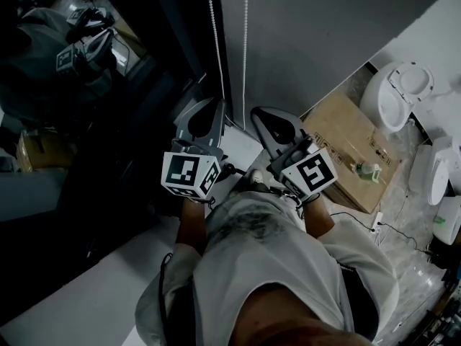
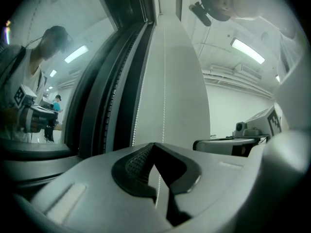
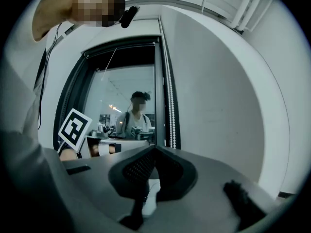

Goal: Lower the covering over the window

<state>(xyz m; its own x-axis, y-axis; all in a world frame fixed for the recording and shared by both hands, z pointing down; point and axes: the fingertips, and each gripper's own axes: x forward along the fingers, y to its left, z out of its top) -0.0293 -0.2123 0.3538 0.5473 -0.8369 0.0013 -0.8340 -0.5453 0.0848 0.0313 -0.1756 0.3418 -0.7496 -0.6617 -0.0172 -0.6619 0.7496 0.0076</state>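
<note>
A white bead chain (image 1: 245,49) hangs in two strands beside the dark window (image 1: 108,135), against the grey wall. Both grippers point up at it, side by side. My left gripper (image 1: 215,105) is shut, and in the left gripper view one strand of the chain (image 2: 164,81) runs down into its closed tips (image 2: 154,144) and shows again in the gap behind them. My right gripper (image 1: 259,114) is shut with nothing between its jaws (image 3: 155,147). The chain (image 3: 171,110) hangs just right of those tips along the window frame. The window glass (image 3: 126,91) is uncovered and reflects the person.
A white sill (image 1: 241,146) lies under the grippers. A flat cardboard box (image 1: 353,150) lies on the floor to the right, with white toilets (image 1: 396,92) beyond it and cables near the lower right.
</note>
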